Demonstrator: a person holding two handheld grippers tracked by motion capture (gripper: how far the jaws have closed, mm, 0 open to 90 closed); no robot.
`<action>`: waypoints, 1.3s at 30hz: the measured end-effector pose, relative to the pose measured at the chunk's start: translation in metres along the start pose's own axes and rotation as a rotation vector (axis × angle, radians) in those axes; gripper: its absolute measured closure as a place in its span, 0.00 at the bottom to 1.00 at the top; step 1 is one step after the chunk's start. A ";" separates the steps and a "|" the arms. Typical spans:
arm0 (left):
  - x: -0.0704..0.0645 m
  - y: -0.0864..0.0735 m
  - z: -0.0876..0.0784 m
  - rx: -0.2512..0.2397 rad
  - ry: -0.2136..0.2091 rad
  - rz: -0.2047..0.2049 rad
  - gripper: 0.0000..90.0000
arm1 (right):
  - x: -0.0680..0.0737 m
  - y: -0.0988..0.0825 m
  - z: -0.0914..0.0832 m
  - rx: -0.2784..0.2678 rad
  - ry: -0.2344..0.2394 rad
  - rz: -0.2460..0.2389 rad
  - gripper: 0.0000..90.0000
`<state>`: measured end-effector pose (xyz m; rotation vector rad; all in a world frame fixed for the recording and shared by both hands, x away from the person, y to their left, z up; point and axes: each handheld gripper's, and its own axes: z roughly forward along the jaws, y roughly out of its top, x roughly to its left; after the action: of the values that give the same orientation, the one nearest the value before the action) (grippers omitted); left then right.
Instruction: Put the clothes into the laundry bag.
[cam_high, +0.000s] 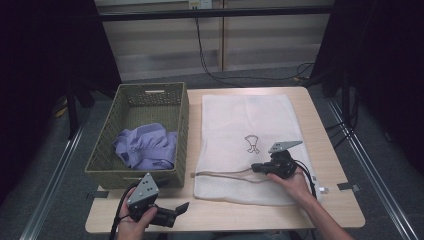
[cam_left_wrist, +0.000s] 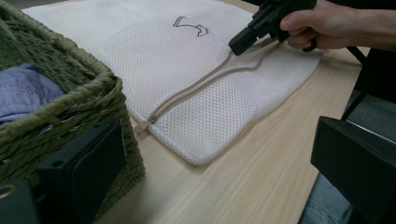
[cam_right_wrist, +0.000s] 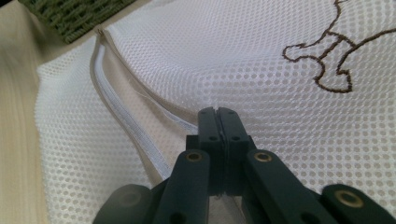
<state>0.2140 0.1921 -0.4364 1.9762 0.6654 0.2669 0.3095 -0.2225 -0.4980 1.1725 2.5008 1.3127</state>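
Two hands hold grippers at a pale wooden table (cam_high: 330, 150); the right gripper (cam_high: 255, 168) pinches the zip edge of a white mesh bag (cam_high: 240, 125).

Right jaws are fully closed on the upper lip of the bag's part-open zip (cam_left_wrist: 196, 88), near its middle. The left gripper (cam_high: 182, 207) rests at the near table edge, jaws wide apart, holding nothing. The bag lies flat beside a woven basket (cam_high: 100, 160) holding a lilac shirt (cam_high: 147, 145). The step looks like opening the bag; next, the lip likely needs lifting so the shirt can go in. Dark curtains and floor cables surround the table.
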 end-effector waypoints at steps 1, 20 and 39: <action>0.000 0.000 0.000 -0.001 -0.003 0.003 0.03 | 0.000 0.001 -0.001 -0.006 0.002 0.009 1.00; 0.000 0.000 0.000 -0.005 0.001 0.000 0.03 | 0.002 0.011 -0.019 -0.114 0.034 0.034 1.00; 0.001 0.000 0.000 -0.013 -0.015 -0.003 0.03 | 0.008 0.025 -0.033 -0.186 0.069 0.022 1.00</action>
<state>0.2150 0.1930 -0.4361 1.9628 0.6554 0.2538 0.3060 -0.2309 -0.4574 1.1357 2.3539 1.5776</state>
